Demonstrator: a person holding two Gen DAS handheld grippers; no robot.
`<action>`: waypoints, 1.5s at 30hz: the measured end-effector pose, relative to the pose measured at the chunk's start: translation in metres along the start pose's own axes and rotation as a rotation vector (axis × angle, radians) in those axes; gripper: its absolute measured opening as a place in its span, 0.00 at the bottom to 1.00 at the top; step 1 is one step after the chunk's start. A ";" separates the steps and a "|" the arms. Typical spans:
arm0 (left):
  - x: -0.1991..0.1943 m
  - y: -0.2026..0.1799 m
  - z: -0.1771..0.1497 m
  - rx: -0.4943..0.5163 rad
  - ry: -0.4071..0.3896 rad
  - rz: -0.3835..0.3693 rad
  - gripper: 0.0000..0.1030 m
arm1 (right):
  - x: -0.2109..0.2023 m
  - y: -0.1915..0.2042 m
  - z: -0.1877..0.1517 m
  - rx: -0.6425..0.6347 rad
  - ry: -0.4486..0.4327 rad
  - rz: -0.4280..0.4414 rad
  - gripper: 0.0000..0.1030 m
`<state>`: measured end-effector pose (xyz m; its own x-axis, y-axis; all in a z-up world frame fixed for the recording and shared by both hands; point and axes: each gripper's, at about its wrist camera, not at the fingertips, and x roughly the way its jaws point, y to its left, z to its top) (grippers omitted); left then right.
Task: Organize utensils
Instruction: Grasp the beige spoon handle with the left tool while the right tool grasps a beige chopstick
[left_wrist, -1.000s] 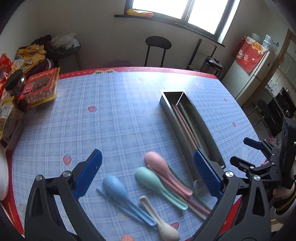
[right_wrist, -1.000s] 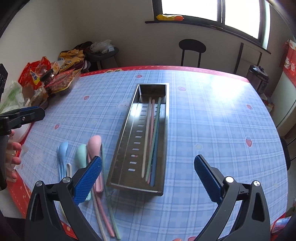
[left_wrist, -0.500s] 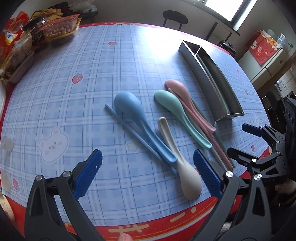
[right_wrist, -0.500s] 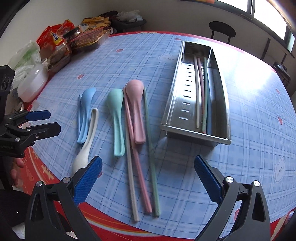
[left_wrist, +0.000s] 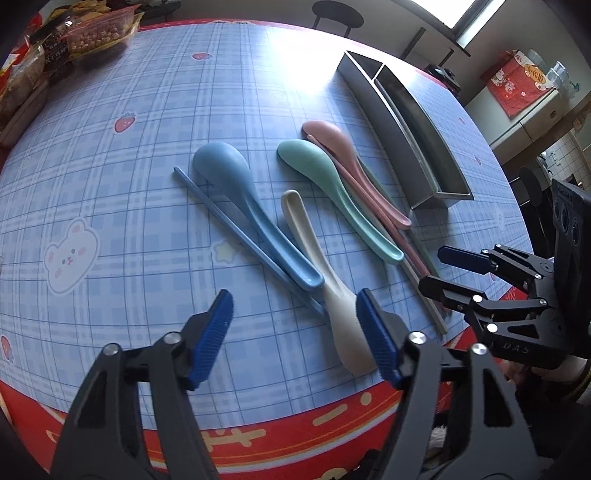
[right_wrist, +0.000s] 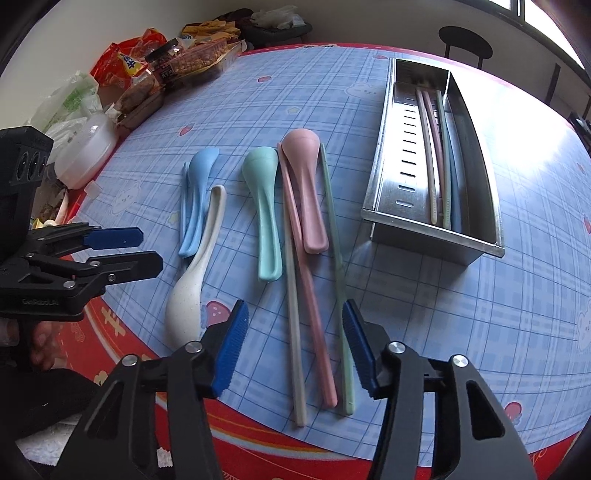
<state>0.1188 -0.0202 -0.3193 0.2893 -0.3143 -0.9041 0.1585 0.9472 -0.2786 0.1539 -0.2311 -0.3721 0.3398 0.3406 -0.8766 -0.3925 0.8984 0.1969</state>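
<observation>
Blue (left_wrist: 240, 192), white (left_wrist: 321, 266), green (left_wrist: 332, 184) and pink (left_wrist: 343, 155) spoons lie side by side on the checked tablecloth, with loose chopsticks among them. My left gripper (left_wrist: 294, 310) hovers at the near ends of the blue chopstick (left_wrist: 229, 218) and the white spoon. Its jaws are closing, and the pads touch nothing. My right gripper (right_wrist: 293, 317) is over the near ends of the beige (right_wrist: 293, 314) and pink (right_wrist: 314, 325) chopsticks, which lie between its closing jaws, unpressed. The steel tray (right_wrist: 384, 177) to the right holds several chopsticks (right_wrist: 436, 147).
Snack packets (right_wrist: 155, 70) and a white lidded bowl (right_wrist: 88, 151) crowd the table's far left. The red table border (left_wrist: 258, 435) runs just under both grippers. A black chair (right_wrist: 465, 40) stands beyond the far edge. A hand (right_wrist: 40, 339) holds the left gripper.
Both grippers have come down and tilted towards the utensils near the front edge. Their jaws, wide apart before, now stand clearly narrower.
</observation>
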 end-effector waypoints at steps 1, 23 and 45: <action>0.001 -0.001 0.000 0.001 0.005 -0.014 0.57 | 0.001 0.000 0.000 0.000 0.003 0.012 0.39; 0.027 -0.013 0.005 -0.019 0.081 -0.135 0.25 | 0.018 -0.002 -0.001 -0.011 0.050 0.029 0.11; 0.044 -0.009 0.017 -0.088 0.141 -0.176 0.43 | 0.017 -0.009 -0.001 0.010 0.056 0.061 0.11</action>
<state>0.1460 -0.0437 -0.3506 0.1291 -0.4691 -0.8737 0.1106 0.8824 -0.4574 0.1623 -0.2332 -0.3894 0.2665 0.3793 -0.8861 -0.4021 0.8792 0.2554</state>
